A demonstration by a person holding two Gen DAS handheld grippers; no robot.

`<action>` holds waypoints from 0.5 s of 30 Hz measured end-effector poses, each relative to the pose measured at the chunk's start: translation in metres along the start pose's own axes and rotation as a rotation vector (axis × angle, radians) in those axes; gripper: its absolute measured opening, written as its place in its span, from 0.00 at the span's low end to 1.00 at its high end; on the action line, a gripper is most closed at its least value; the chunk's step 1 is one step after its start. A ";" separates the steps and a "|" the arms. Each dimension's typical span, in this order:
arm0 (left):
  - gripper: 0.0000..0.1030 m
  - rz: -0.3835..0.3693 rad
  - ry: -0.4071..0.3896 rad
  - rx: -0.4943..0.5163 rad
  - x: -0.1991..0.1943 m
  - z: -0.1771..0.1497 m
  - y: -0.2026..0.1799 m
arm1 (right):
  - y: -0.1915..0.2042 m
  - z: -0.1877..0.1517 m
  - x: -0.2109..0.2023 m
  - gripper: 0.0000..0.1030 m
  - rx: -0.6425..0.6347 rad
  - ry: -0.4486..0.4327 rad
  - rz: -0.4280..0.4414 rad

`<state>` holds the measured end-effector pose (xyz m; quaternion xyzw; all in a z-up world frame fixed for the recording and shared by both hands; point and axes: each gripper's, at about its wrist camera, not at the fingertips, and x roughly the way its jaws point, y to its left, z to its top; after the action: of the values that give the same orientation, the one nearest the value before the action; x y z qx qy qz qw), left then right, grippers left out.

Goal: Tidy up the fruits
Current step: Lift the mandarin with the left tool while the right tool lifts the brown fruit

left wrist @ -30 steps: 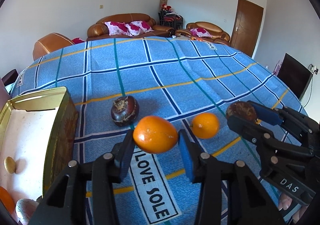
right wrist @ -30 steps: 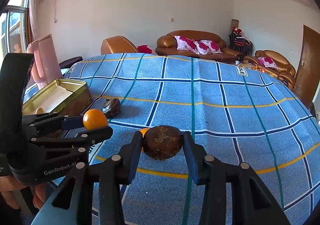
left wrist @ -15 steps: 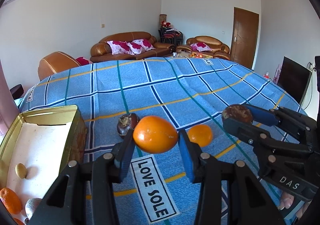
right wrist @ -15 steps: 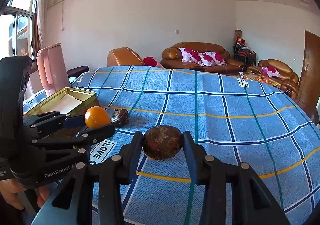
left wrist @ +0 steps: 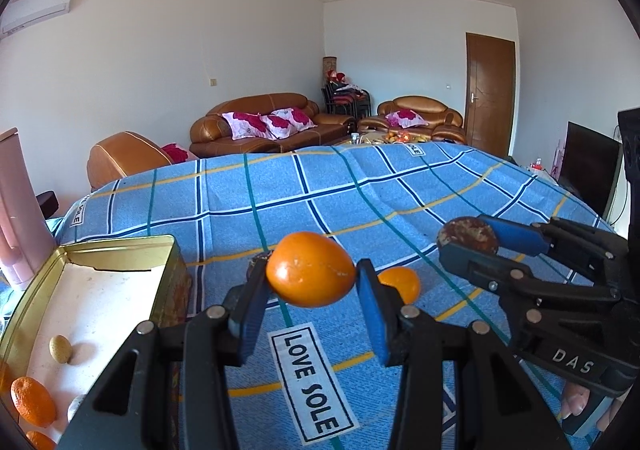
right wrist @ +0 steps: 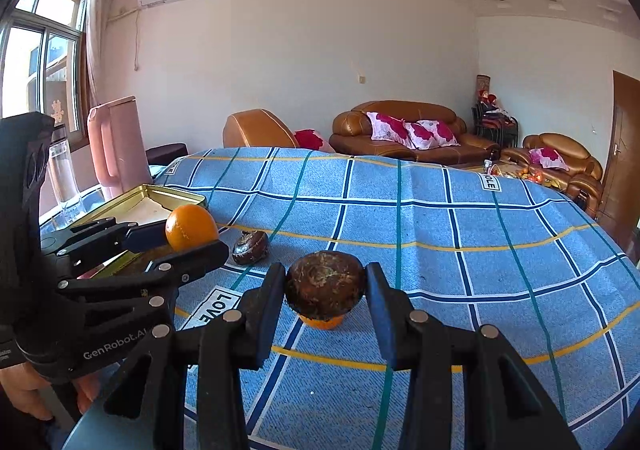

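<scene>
Slipping is the risk: an orange (left wrist: 310, 275) is pinched by the left gripper (left wrist: 310, 290) and a dark brown fruit (right wrist: 325, 286) by the right gripper (right wrist: 325, 290), both narrowly open, clear of the gold tin (left wrist: 120, 246) at left.

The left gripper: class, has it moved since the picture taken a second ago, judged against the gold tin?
Yes. The left gripper, holding the orange, has risen and tilted up: the gold tin sits lower in its view.

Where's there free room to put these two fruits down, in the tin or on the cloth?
The tin is bare across its far half; its near corner is crowded with small fruits. The cloth is open beyond the loose orange and dark fruit.
</scene>
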<state>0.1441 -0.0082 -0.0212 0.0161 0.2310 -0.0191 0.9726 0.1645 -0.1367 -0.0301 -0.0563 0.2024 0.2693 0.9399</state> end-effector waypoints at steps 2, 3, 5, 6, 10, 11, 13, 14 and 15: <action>0.44 0.003 -0.010 -0.002 -0.002 0.000 0.000 | 0.000 -0.001 -0.003 0.42 -0.002 -0.010 0.005; 0.44 0.005 -0.015 -0.003 -0.003 0.000 0.000 | 0.000 -0.001 -0.003 0.42 -0.004 -0.015 0.005; 0.44 0.008 -0.024 -0.003 -0.005 -0.001 0.001 | 0.000 -0.001 -0.005 0.42 -0.007 -0.024 0.008; 0.44 0.010 -0.029 -0.004 -0.006 -0.001 0.001 | 0.001 -0.001 -0.006 0.42 -0.009 -0.029 0.009; 0.44 0.014 -0.047 -0.009 -0.010 -0.001 0.002 | 0.001 -0.001 -0.009 0.42 -0.014 -0.050 0.013; 0.44 0.015 -0.051 -0.009 -0.011 -0.001 0.002 | 0.001 -0.001 -0.010 0.42 -0.015 -0.054 0.014; 0.44 0.018 -0.060 -0.011 -0.013 -0.001 0.002 | 0.001 -0.001 -0.012 0.42 -0.016 -0.062 0.015; 0.44 0.019 -0.065 -0.012 -0.014 -0.001 0.002 | 0.001 -0.001 -0.013 0.42 -0.017 -0.067 0.016; 0.44 0.021 -0.070 -0.013 -0.015 -0.002 0.002 | 0.001 -0.001 -0.014 0.42 -0.018 -0.071 0.018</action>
<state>0.1299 -0.0054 -0.0157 0.0114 0.1966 -0.0080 0.9804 0.1526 -0.1425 -0.0256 -0.0531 0.1668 0.2814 0.9435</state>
